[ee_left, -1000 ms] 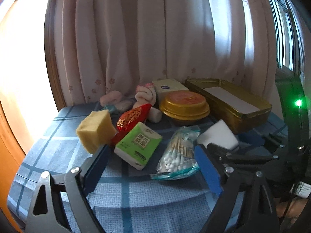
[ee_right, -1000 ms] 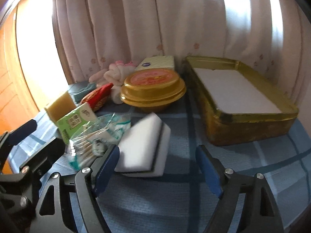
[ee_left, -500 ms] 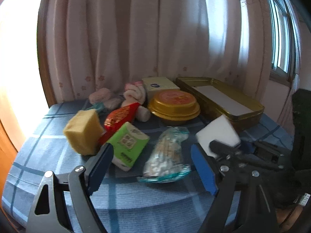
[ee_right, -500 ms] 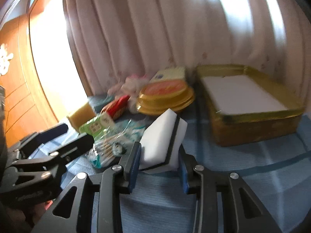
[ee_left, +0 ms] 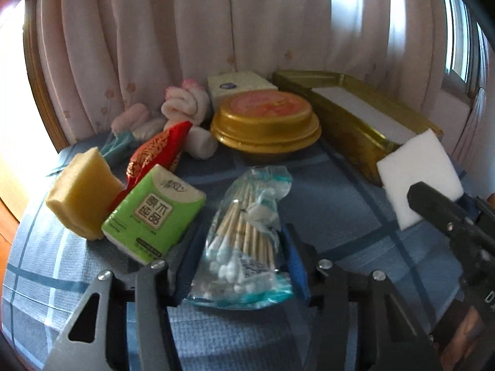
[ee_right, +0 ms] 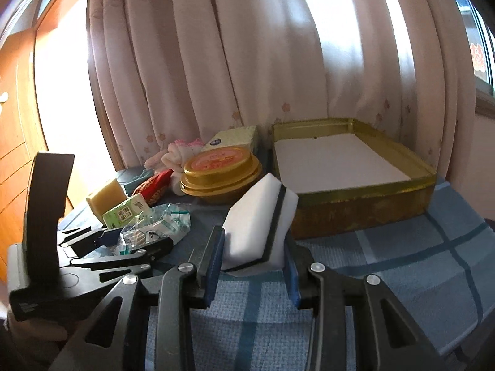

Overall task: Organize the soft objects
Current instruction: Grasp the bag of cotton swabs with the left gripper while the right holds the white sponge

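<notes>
The right gripper [ee_right: 253, 258] is seen clamped on a white sponge with a dark middle layer [ee_right: 258, 219], which is held tilted just short of the gold rectangular tin [ee_right: 365, 213] lying ahead and to its right. The left gripper [ee_left: 238, 259] is shown with its jaws closing around a clear bag of cotton swabs [ee_left: 247, 232] lying between the blue pads on the blue checked cloth [ee_left: 340, 204]. Ahead and to the left of that gripper stand a green tissue pack [ee_left: 154, 213] and a yellow sponge [ee_left: 82, 191], with a round gold lidded container [ee_left: 266, 123] farther ahead.
</notes>
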The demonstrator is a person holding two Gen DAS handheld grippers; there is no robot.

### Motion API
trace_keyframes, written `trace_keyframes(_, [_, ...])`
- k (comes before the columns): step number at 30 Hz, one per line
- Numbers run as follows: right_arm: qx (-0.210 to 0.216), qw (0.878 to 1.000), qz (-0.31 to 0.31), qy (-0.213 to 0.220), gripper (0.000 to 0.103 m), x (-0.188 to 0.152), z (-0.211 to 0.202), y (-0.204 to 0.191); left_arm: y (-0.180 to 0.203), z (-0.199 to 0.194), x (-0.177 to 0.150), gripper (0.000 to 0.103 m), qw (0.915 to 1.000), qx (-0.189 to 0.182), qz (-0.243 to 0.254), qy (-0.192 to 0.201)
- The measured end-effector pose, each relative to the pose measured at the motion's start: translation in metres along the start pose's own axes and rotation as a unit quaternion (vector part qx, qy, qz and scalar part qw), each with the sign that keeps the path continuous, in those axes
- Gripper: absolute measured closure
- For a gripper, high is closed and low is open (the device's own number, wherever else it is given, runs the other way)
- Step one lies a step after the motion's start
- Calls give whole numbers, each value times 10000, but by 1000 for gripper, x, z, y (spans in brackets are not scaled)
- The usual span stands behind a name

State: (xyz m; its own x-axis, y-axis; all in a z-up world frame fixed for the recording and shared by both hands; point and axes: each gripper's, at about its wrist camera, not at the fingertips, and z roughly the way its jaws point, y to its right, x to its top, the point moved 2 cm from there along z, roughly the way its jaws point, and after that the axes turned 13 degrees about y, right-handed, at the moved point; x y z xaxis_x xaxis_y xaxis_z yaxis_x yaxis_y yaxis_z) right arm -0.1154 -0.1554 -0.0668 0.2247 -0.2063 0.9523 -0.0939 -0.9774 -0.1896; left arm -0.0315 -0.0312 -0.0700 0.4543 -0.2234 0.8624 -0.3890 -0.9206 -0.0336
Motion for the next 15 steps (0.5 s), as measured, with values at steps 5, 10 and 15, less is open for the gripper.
trace_keyframes(5, [23, 9999, 97, -78, 65, -3, 4, 2, -2, 6, -7, 59, 9999, -25, -85, -79])
trace_keyframes(10, [11, 9999, 114, -2, 65, -1, 0, 2, -6, 2, -9, 61, 9994, -156, -295, 20])
trace_keyframes(15, [-13, 9999, 89, 54, 65, 0, -3, 2, -8, -2, -8, 61, 9982, -289, -521, 88])
